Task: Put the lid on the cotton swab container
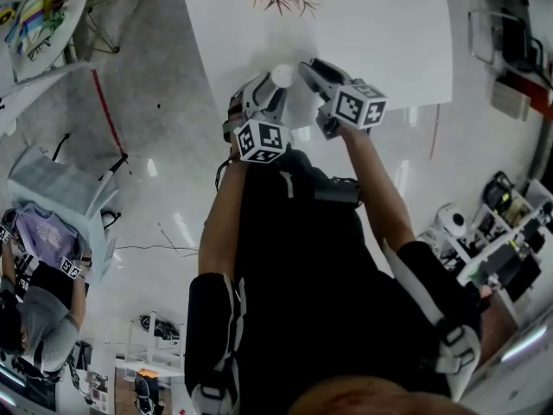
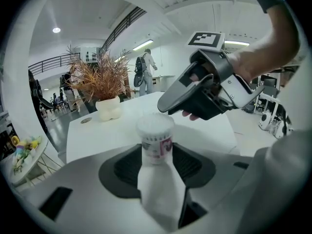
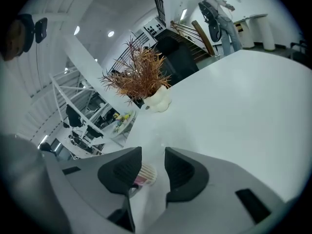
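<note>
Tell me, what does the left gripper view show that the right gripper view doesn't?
Only the left gripper view: the right gripper, hanging beyond the cotton swab container, whose open top full of swabs sits whole between that view's jaws. Only the right gripper view: its own jaws, apart and gripping nothing; the container just peeks past one pad. Both: the container, the white table, the dried plant in a white pot. Neither shows a lid.
</note>
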The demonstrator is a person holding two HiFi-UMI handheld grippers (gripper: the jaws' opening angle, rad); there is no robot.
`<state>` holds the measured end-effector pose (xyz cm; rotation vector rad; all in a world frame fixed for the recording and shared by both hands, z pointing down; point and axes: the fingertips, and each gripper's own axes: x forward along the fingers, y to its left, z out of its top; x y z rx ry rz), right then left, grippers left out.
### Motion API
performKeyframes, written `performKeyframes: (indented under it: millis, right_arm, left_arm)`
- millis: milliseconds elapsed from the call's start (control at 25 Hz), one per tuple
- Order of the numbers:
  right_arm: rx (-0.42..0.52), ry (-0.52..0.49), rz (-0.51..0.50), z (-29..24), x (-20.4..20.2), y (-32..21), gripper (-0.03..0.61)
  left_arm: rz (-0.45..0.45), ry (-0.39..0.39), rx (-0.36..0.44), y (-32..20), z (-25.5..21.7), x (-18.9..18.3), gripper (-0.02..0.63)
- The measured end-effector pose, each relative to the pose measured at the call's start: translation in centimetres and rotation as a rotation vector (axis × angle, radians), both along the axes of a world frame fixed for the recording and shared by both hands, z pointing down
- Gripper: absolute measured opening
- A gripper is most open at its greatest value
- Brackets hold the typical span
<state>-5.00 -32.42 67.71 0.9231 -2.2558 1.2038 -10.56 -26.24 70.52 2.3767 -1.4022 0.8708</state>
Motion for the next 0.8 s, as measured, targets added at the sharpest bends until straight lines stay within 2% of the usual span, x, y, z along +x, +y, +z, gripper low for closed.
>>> performKeyframes:
  millis: [200, 320, 440, 640, 800]
  right_arm:
    - [0.007, -0.033, 0.033, -0.8, 0.4, -0.4, 0.079]
    - [0.050, -0.065, 0.006, -2.6, 0.2, -0.4, 0.058]
    - [0.108, -0.070, -0.081, -4.0, -0.3, 0.6, 0.060]
    - [0.230, 0.015, -0.313, -4.9, -1.1, 3.0, 0.067]
    - [0.257, 0.011, -0.440, -5.6, -1.8, 4.6, 0.069]
  left_arm:
    - [0.020, 0.006, -0.012, 0.0, 0.0, 0.0, 0.196]
    - [0.030, 0.002, -0.012, -0.1, 0.1, -0.2, 0.196]
    - [0.031, 0.000, -0.009, -0.1, 0.0, -0.1, 0.196]
    - [0.037, -0.002, -0.012, 0.1, 0.1, 0.0, 0.196]
    - [0.032, -0.006, -0.016, 0.2, 0.2, 0.1, 0.189]
